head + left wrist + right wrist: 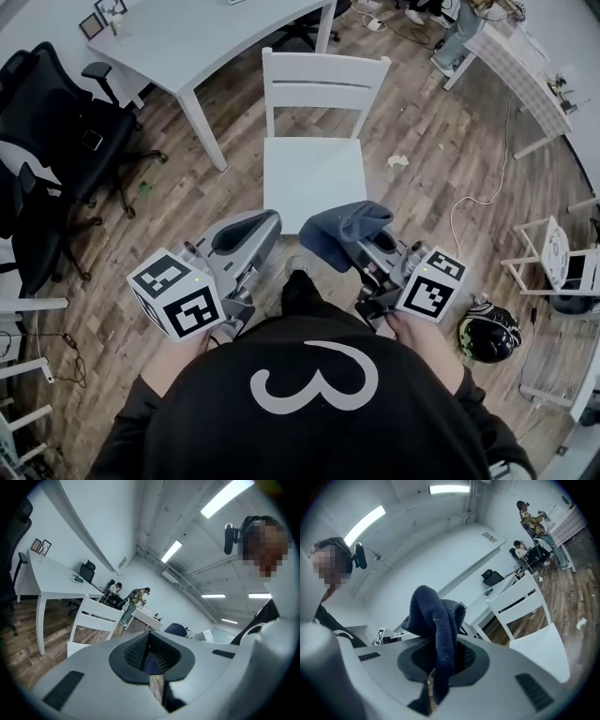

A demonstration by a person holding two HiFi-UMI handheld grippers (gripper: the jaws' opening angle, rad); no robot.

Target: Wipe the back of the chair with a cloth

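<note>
A white wooden chair [314, 169] stands in front of me, its slatted back [323, 82] on the far side. The chair [96, 620] shows left of centre in the left gripper view, and the chair [529, 620] shows at right in the right gripper view. My right gripper [361, 246] is shut on a dark blue cloth [342, 230], which bunches up above the jaws as a folded cloth [438, 634]. It hangs near the seat's front edge, not touching it. My left gripper [246, 239] is shut with nothing in it, just left of the seat's front corner.
A white desk [202, 42] stands behind the chair at left, black office chairs [56, 131] further left. A white table [520, 70] is at the back right, a black helmet [487, 333] and a cable [469, 206] on the wooden floor at right. People stand far back.
</note>
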